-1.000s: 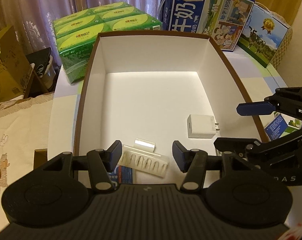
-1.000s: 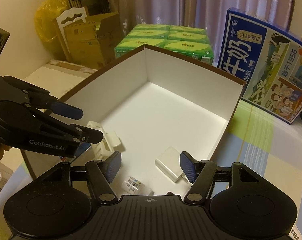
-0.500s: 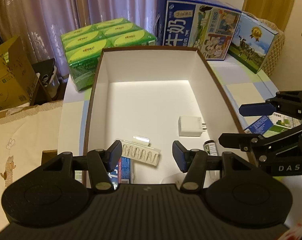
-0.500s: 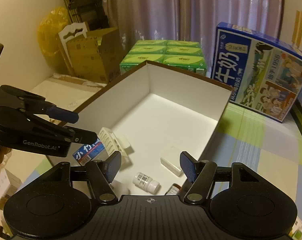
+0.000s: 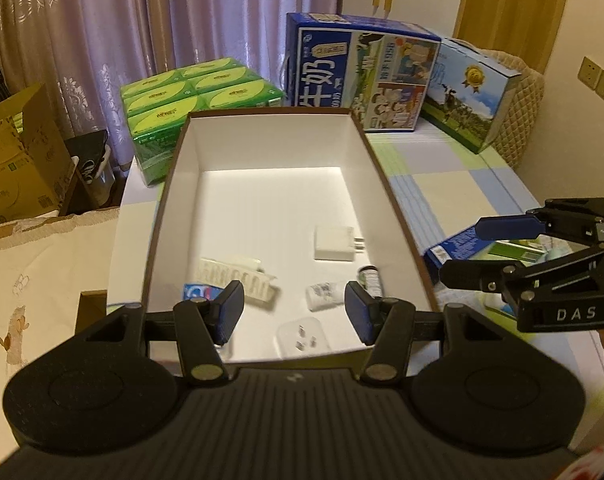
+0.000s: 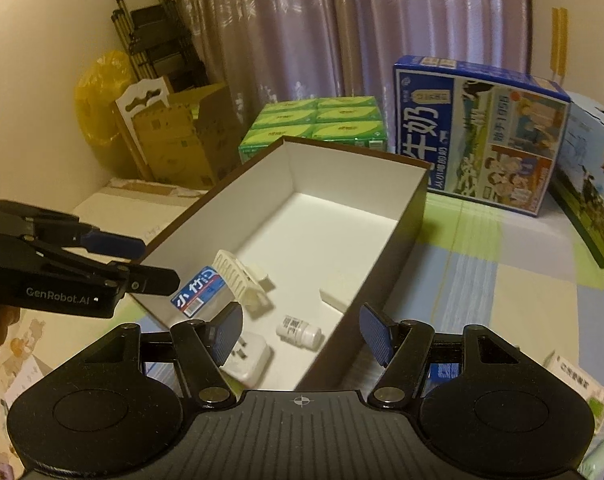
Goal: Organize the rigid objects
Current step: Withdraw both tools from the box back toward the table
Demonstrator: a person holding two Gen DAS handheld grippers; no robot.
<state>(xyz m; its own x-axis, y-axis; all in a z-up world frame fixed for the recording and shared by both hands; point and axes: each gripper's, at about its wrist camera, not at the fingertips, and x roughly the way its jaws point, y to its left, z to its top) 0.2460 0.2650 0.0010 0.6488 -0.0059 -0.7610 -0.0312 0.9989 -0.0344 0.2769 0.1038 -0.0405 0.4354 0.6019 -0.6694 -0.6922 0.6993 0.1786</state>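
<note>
Curtained room, box [image 5: 398,216] on table, brown bottle [image 5: 369,278] in left view only, both jaws released

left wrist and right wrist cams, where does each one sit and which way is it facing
Left wrist: on the left gripper, angled down into the brown box; the right gripper shows at right.
Right wrist: on the right gripper, over the box's near right corner; the left gripper shows at left.
Shared: box, white charger, blue milk carton.

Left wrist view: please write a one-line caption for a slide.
Both open grippers hover over a white box holding a charger and small bottles.
</note>
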